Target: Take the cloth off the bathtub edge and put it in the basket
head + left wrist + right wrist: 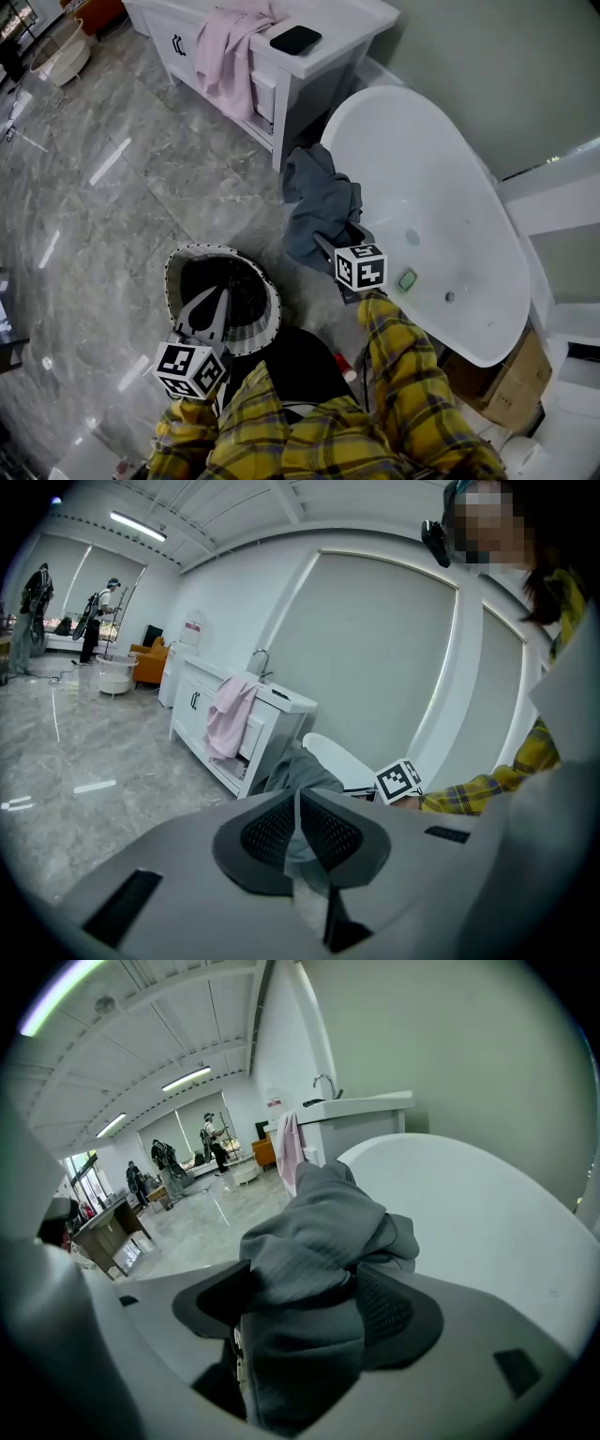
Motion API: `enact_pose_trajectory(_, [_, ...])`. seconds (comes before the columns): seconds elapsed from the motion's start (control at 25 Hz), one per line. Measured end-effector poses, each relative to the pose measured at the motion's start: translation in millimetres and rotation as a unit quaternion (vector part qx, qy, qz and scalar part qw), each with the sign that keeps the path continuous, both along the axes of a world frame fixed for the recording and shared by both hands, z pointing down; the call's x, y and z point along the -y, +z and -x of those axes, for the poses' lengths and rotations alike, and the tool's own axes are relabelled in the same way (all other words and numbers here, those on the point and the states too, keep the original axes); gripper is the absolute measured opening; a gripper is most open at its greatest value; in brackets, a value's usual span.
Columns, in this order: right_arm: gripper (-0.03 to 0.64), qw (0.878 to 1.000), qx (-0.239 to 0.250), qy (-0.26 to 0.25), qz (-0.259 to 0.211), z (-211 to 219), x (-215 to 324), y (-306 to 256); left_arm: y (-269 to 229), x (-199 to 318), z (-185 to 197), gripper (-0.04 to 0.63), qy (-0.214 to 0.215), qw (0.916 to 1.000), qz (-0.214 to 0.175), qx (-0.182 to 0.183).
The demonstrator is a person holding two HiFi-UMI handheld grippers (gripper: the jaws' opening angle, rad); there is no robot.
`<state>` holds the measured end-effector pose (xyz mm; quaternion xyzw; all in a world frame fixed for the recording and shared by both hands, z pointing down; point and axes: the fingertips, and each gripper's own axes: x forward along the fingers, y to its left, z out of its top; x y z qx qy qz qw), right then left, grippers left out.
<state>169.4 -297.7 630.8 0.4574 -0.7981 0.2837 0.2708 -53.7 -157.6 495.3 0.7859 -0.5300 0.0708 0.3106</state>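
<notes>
Cloth (323, 1232) bunched between spread jaws of the right gripper (305, 1293) partly hides them; left gripper (298, 819) clenched empty.

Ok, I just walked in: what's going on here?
A person works two handheld grippers. The right gripper has its jaws wide apart around the grey cloth, which lies draped over the bathtub edge. The left gripper is shut and empty, near the basket on the floor.

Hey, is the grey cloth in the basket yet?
No, the grey cloth is draped over the bathtub edge, apart from the basket on the floor.
</notes>
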Motion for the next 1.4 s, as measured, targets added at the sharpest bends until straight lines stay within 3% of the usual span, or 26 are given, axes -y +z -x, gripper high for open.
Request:
enact_pose_trajectory(0.44, [0.325,0.999,0.007,0.011,0.045,1.1,15.9,16.7,6.9,17.8,-7.0,0.032,0.013,0.9999,0.009,-0.002])
enact_pose_trajectory(0.84, [0.265,1.0,-0.013,0.005,-0.014,0.5,10.8,6.6,0.1,10.9,-22.2,0.032,0.003,1.0,0.006,0.007])
enact_pose_trajectory(1.16, [0.119,0.999,0.017,-0.008,-0.045,-3.4,8.7,-12.9,-8.2,0.7,-27.2,0.032,-0.006,0.9999,-0.002,0.016])
enact_pose_trajectory(1.4, [0.097,0.997,0.015,-0.014,-0.069,-20.1,7.7,-36.1,-11.7,3.5,-38.8,0.032,-0.001,0.9997,-0.012,0.019])
